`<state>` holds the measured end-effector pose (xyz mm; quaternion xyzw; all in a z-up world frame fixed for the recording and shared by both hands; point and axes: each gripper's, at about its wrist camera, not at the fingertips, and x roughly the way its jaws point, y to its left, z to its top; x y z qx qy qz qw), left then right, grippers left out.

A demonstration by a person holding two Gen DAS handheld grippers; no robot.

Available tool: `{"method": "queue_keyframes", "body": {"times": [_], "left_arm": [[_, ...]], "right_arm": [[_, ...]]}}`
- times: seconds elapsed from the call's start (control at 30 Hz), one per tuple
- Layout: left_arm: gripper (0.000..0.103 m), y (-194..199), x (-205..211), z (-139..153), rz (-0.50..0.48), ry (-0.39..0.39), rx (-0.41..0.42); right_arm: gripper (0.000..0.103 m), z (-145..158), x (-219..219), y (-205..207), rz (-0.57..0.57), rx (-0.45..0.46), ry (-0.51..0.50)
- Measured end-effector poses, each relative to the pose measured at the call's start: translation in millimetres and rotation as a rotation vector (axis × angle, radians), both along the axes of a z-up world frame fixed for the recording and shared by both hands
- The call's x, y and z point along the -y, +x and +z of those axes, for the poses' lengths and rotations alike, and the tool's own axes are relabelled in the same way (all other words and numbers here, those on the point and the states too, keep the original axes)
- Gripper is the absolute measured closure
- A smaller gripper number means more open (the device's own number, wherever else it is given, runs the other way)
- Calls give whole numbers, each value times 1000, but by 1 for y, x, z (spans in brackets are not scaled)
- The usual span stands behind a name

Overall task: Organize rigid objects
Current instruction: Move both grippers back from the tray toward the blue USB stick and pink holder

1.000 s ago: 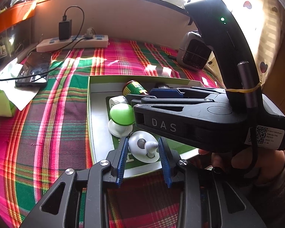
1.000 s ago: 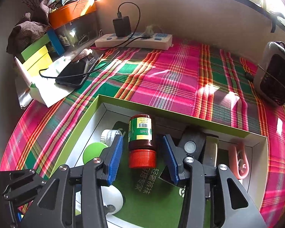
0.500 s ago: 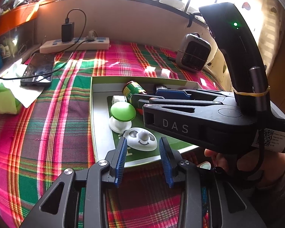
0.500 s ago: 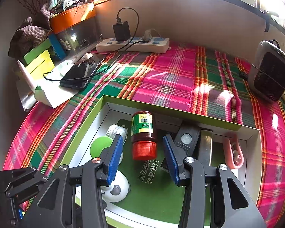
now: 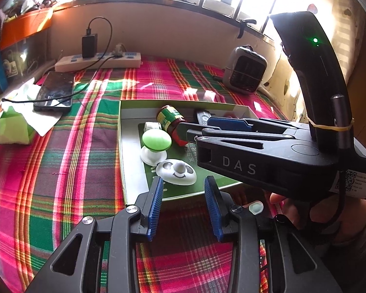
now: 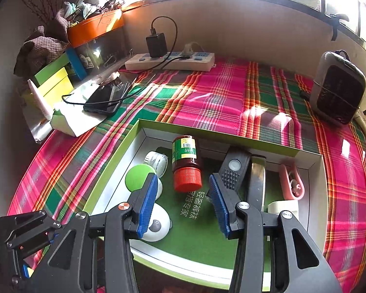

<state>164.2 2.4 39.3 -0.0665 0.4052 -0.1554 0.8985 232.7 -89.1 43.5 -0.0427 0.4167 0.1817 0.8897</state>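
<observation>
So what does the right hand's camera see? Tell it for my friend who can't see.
The open right gripper hovers over a green-rimmed cardboard box on a plaid tablecloth. A brown red-capped bottle lies inside.

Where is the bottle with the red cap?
The bottle lies on its side in the green-rimmed box, near the back wall in the right wrist view, between the small white jar and the black remote.
</observation>
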Motion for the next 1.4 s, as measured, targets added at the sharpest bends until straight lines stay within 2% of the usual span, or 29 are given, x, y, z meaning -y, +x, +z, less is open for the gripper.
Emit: {"method": "queue_keyframes", "body": {"times": [0.47,0.87,1.4], "left_arm": [[69,-13,-3,4,8,6,21],[69,-30,-7,7,12,6,36],[69,-55,-12,4,10,8,41]], "right_arm": [[57,3,11,-18,-33,9,26],[57,12,30,-53,-82,37,40],[57,-4,48,-105,-141,14,44]]}}
